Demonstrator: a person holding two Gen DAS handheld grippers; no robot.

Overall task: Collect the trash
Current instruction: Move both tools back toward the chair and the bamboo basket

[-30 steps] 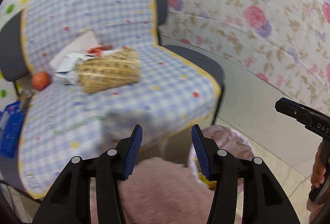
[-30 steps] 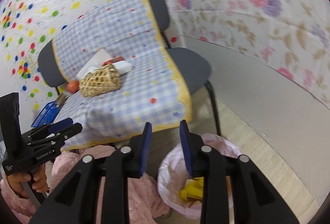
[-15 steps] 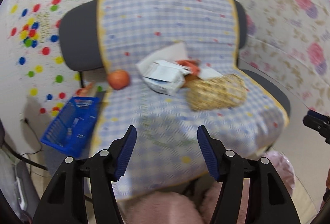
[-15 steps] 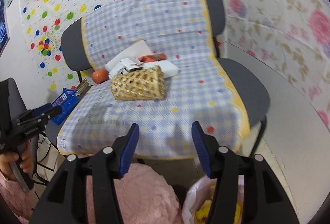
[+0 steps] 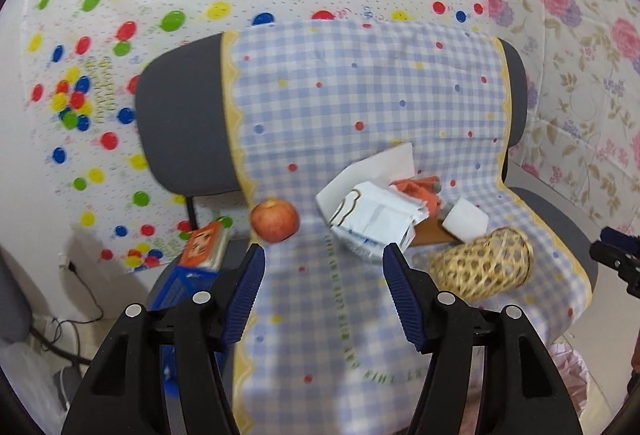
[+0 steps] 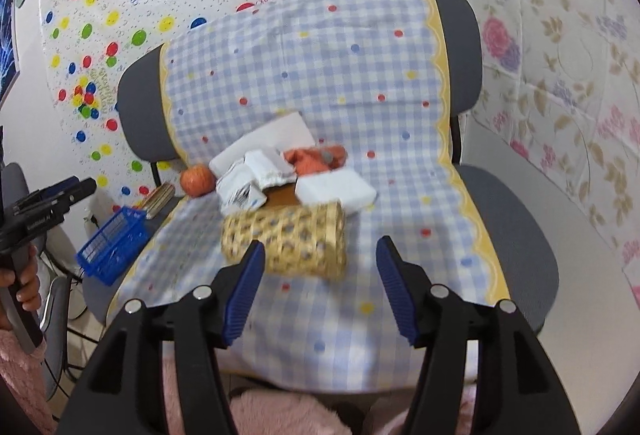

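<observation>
Trash lies heaped mid-seat on the checked chair cover (image 5: 360, 107): a crumpled white packet (image 5: 376, 223) with orange scraps (image 5: 416, 189) at its two o'clock, an apple (image 5: 275, 221) at its nine o'clock. Both grippers hang released and empty, the left gripper (image 5: 324, 285) steady, the right gripper (image 6: 320, 281) with jaws opening. Best to straddle the packet squarely, clear of the wicker basket (image 6: 286, 239) just in front of it.
</observation>
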